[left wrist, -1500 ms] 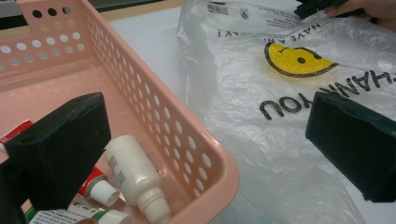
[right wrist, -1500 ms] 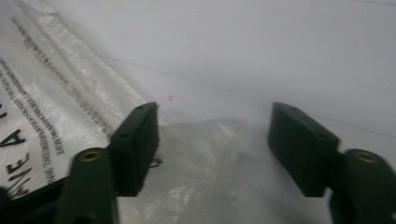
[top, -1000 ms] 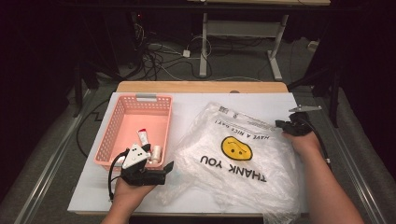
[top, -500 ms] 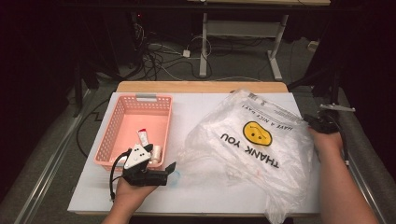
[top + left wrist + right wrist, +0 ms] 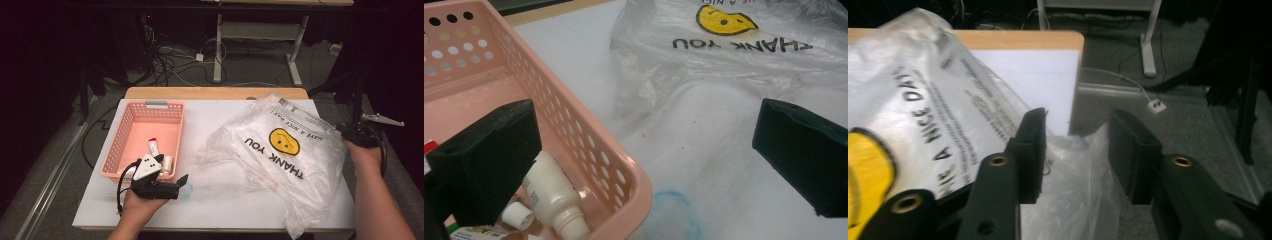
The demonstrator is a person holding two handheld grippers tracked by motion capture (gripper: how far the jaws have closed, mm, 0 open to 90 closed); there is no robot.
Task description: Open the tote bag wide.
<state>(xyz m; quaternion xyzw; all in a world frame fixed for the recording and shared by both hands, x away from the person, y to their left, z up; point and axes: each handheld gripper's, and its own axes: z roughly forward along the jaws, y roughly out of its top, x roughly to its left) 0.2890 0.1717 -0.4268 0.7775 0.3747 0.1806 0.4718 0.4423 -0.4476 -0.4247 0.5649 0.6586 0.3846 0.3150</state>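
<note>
Lying spread over the counter [image 5: 210, 112], the plastic bag [image 5: 280, 155] has slid rightward. A pink basket [image 5: 145, 137] holding a white bottle [image 5: 551, 197] sits beside the wide-open left gripper [image 5: 177, 185]. The right gripper [image 5: 350, 134] has its jaws just parted, bag edge loose between them.

surface: a table [image 5: 210, 115] with a white top is carrying everything; a wooden edge [image 5: 215, 93] is showing along its far side
left part: a pink basket [image 5: 129, 131] is sitting directly on the white top
right part: a clear plastic bag [image 5: 280, 165] printed THANK YOU is lying crumpled, reaching to the right edge
front: a faint blue ring mark [image 5: 672, 212] is showing on the top just beside the basket's corner
</note>
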